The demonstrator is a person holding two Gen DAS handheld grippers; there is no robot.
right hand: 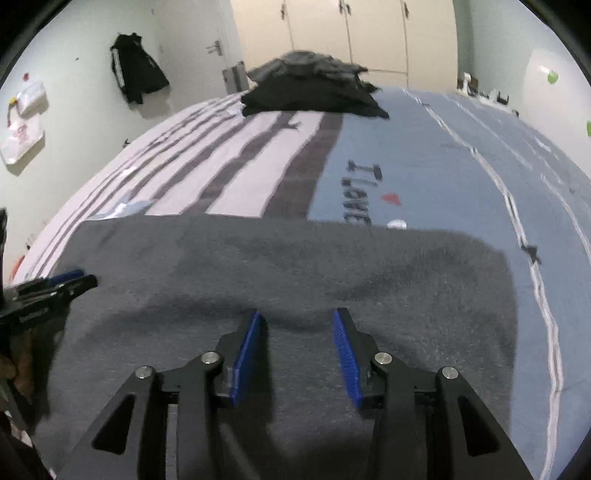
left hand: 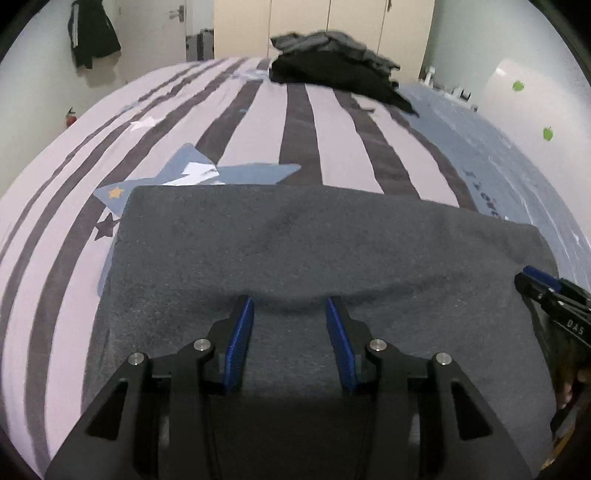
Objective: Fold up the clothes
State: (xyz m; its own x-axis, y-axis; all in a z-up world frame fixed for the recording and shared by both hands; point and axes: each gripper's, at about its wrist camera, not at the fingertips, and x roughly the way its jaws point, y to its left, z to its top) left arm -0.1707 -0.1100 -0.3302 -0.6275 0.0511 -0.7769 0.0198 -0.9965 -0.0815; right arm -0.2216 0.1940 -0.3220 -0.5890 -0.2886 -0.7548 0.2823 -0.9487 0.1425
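Observation:
A dark grey garment (left hand: 295,240) lies flat as a folded rectangle on the bed, and it also fills the lower half of the right wrist view (right hand: 295,266). My left gripper (left hand: 290,301) hovers over its near part, jaws apart, blue pads clear of the cloth. A shallow ridge in the fabric runs just past the tips. My right gripper (right hand: 299,314) stands the same way further right, open, with only flat cloth under it. Each gripper shows at the edge of the other's view: the right gripper (left hand: 535,277) and the left gripper (right hand: 77,278).
The bed cover (left hand: 332,140) is striped purple and grey on the left and blue on the right (right hand: 424,166). A pile of dark clothes (left hand: 332,62) sits at the far end. A black jacket (right hand: 136,70) hangs on the wall, with cream wardrobes (right hand: 351,29) behind.

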